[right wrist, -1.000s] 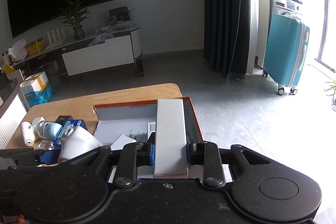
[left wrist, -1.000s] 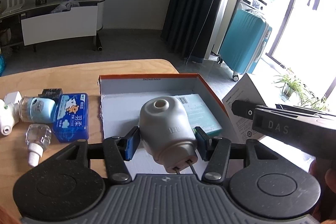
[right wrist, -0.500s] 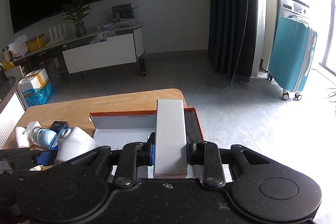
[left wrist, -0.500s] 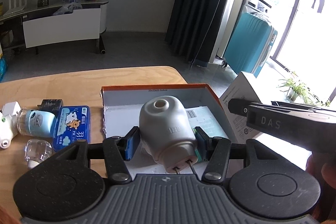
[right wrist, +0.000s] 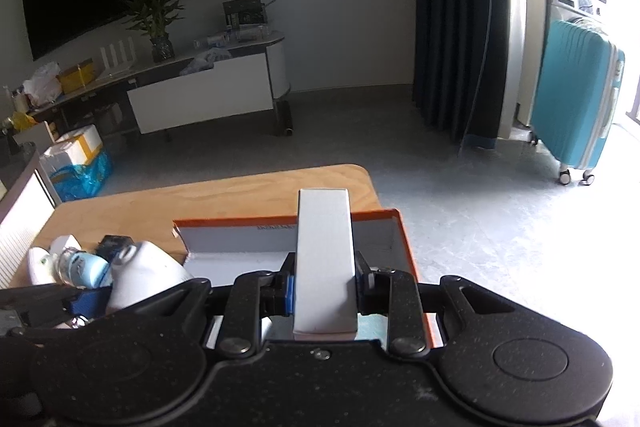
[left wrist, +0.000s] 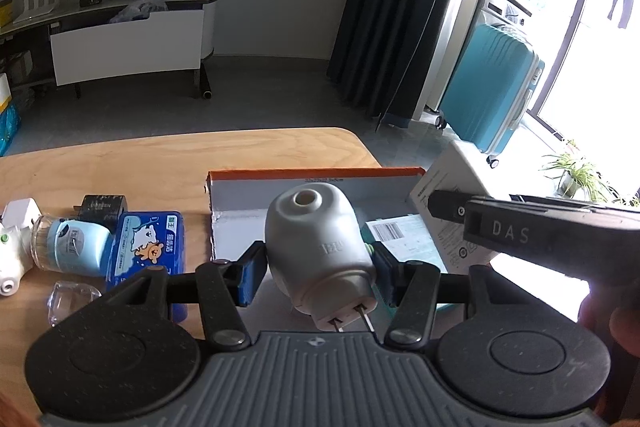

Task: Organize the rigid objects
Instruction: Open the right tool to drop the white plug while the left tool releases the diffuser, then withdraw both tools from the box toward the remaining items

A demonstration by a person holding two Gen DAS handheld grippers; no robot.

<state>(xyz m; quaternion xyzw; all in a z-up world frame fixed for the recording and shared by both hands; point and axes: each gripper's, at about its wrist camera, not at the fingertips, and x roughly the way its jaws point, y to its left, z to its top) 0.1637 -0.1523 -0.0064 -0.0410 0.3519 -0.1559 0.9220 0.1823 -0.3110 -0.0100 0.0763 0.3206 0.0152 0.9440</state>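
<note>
Wooden counter carries the open box. Left gripper clenches the white plug-in device, right gripper the white carton, both above it; next, lower them inside.

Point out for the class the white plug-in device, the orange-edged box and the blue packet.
white plug-in device (left wrist: 316, 247), left wrist view, rounded body.
orange-edged box (left wrist: 316, 172), left wrist view, far orange rim.
blue packet (left wrist: 148, 247), left wrist view, printed top face.

Left claw: speckled black frame, ribbed grey plate, blue pads, silver screws. Right claw: the same black frame; "DAS" marks its side at three o'clock.
</note>
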